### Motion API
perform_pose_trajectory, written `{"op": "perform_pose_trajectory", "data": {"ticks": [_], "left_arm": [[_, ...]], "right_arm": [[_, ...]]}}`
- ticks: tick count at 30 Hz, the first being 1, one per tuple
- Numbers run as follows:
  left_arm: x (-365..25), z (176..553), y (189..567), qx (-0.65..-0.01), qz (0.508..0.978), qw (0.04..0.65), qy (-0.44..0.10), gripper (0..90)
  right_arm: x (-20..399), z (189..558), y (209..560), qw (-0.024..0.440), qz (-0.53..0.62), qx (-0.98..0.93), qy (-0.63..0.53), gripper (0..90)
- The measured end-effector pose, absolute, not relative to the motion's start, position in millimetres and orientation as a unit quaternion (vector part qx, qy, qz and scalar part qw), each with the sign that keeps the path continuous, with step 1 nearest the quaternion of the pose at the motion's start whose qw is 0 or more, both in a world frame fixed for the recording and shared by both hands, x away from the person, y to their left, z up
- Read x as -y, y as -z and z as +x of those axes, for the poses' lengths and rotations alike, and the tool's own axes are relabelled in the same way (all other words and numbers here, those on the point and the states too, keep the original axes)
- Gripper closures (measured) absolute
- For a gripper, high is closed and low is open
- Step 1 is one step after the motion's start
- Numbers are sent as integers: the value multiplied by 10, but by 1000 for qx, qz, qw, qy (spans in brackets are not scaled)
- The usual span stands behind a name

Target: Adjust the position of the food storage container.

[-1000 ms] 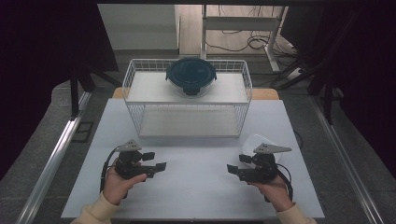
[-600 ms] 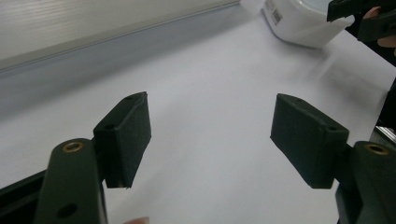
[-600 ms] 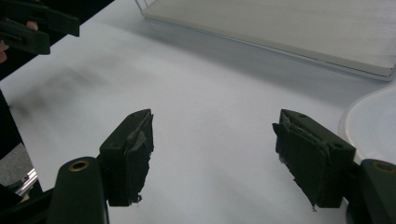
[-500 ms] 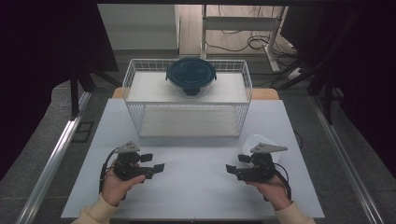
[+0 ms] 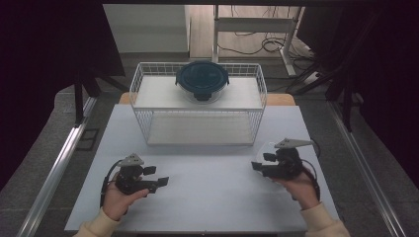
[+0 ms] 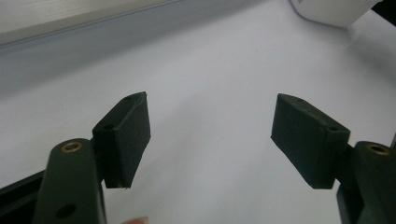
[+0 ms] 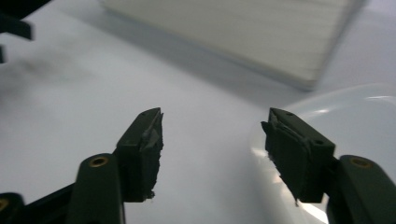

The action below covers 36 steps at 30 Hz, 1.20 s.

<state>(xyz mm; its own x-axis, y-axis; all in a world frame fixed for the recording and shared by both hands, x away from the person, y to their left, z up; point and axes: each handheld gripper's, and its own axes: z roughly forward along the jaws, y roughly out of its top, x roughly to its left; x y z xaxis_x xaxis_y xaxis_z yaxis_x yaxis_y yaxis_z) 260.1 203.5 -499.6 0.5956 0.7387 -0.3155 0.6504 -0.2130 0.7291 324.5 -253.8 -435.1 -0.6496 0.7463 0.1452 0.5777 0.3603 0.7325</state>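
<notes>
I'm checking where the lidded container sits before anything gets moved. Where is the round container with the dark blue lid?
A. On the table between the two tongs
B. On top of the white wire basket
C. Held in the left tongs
B: the container rests on top of the wire basket, far from both tongs.

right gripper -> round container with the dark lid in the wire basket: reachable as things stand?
Probably yes. The lidded container sits at the back of the open-topped wire basket, with nothing over it. The right gripper has open fingers holding nothing, but the mesh walls block a level approach, so it must go in from above.
</notes>
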Motion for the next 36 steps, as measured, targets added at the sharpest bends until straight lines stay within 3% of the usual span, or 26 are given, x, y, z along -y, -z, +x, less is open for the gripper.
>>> {"op": "perform_pose_trajectory", "data": {"ticks": [10,19,26,36], "left_arm": [[-2028,2606,5027,-442,783,435,-49,271],[-2054,2581,5014,-446,779,439,-47,271],[-2095,2580,5028,-449,775,441,-46,271],[-2137,2565,5037,-451,771,449,-38,272]], "right_arm": [[3022,3725,4004,154,452,-805,-353,577],[3297,4176,4077,178,465,-827,-261,885],[3274,4380,4345,158,461,-845,-218,892],[2987,4339,4460,154,410,-880,-185,894]]}}
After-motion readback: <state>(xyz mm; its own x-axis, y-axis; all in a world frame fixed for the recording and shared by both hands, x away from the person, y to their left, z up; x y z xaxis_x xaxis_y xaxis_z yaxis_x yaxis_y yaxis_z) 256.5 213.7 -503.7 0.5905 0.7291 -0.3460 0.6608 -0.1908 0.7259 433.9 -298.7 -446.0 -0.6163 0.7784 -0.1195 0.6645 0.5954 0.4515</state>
